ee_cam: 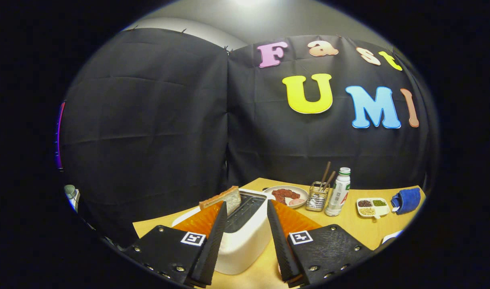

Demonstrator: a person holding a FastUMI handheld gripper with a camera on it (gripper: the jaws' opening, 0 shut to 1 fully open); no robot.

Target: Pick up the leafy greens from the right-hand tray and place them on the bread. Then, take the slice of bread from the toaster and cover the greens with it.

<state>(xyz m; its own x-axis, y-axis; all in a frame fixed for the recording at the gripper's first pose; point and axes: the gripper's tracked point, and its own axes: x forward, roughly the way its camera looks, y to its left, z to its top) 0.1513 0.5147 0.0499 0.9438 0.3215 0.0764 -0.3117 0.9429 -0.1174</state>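
Pale wooden desk (361, 228) carries everything, backed by the black cloth wall. Largest item on it: a white, round-cornered plastic toaster (245, 237) with two dark slots on top, standing between the two black ribbed fingers of the claw (247, 241); its near end runs down between the fingertips. Claw spread wide, fingers either side of the toaster body, nothing gripped; whether they touch its sides cannot be made out. A slice of brown-crusted bread (222, 199) with a pale, speckled face sticks up tilted from the far-left slot, just beyond the left finger. An orange ribbed tray (297, 222) lies under or behind the toaster, largely hidden by the fingers and the toaster; its contents cannot be seen. Beyond the toaster, a white round plate (287, 196) holds dark red pieces, too small to identify. Beside it, a clear holder with brown chopsticks (319, 194), then a white bottle with a green cap (339, 192), a small white divided dish of beans (372, 206), and a folded blue cloth (406, 200) near the desk's far-right corner.
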